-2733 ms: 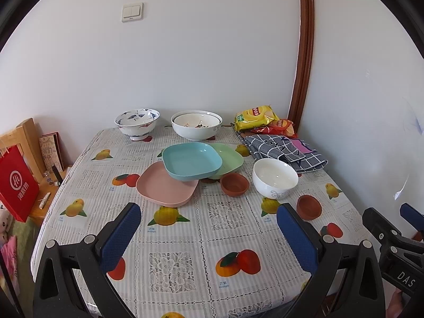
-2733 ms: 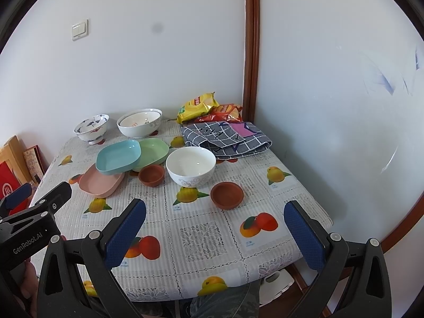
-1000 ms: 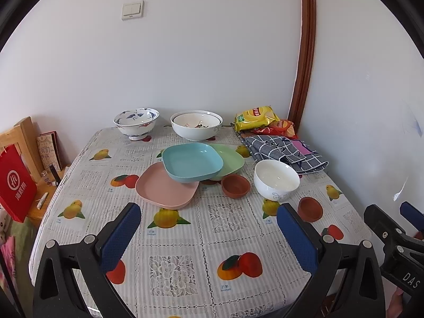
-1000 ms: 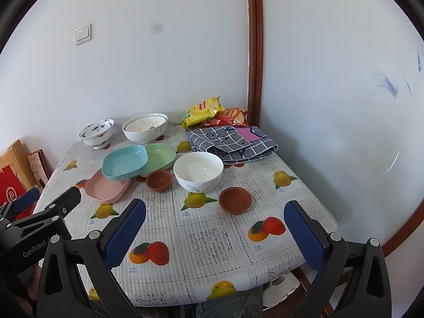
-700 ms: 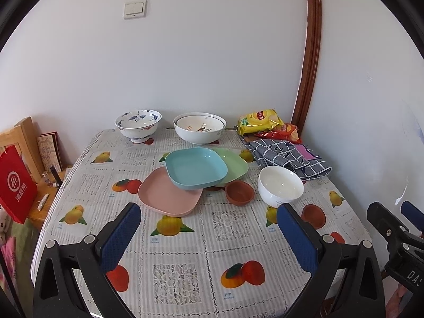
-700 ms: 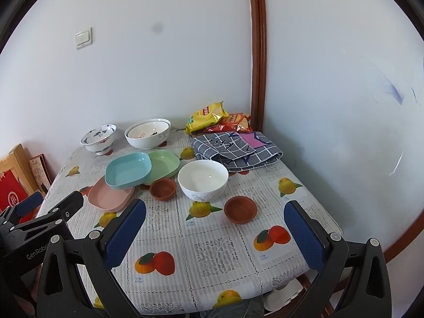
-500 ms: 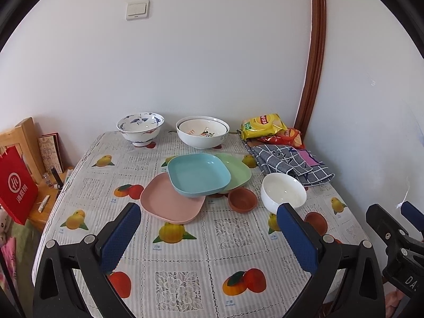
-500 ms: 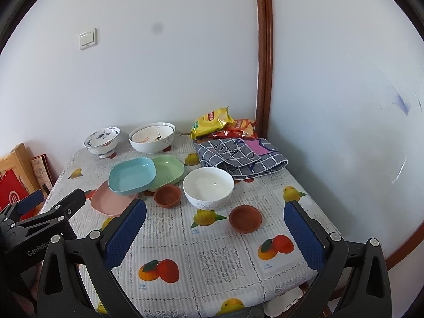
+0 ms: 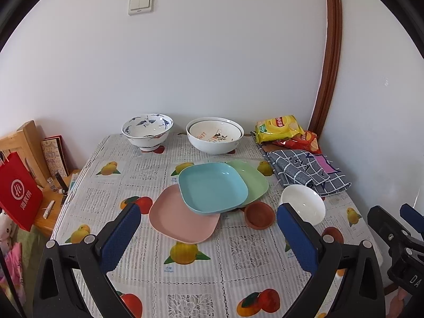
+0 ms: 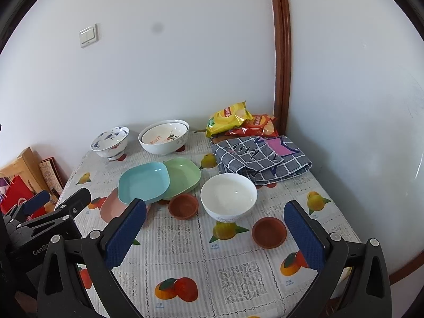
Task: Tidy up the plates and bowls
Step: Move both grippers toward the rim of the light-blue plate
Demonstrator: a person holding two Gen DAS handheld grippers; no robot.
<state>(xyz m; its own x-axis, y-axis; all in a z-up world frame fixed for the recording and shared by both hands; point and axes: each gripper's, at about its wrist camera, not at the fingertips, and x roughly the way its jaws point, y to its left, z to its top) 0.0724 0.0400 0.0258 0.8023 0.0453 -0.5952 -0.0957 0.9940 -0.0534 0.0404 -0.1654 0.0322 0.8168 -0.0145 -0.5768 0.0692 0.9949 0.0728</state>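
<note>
On the desk [image 9: 185, 286] with its fruit-print cloth, beyond both tongs, the dishes lie untouched. Left tongs [image 9: 209, 233] stand wide and empty above the near edge, with the pink plate [image 9: 180, 220] just ahead between the fingers; the blue plate [image 9: 212, 186] overlaps it and the green plate [image 9: 254, 180]. Right tongs [image 10: 214, 232] are also wide and empty, framing the white bowl [image 10: 228, 194] and two small brown dishes [image 10: 183, 206], [image 10: 269, 232]. Farther back near the wall sit a blue-patterned bowl [image 9: 147, 131] and a large white bowl [image 9: 214, 139], well apart from both tongs. Snack bags [image 10: 233, 122] and a checked cloth [image 10: 262, 159] lie at the right corner
</note>
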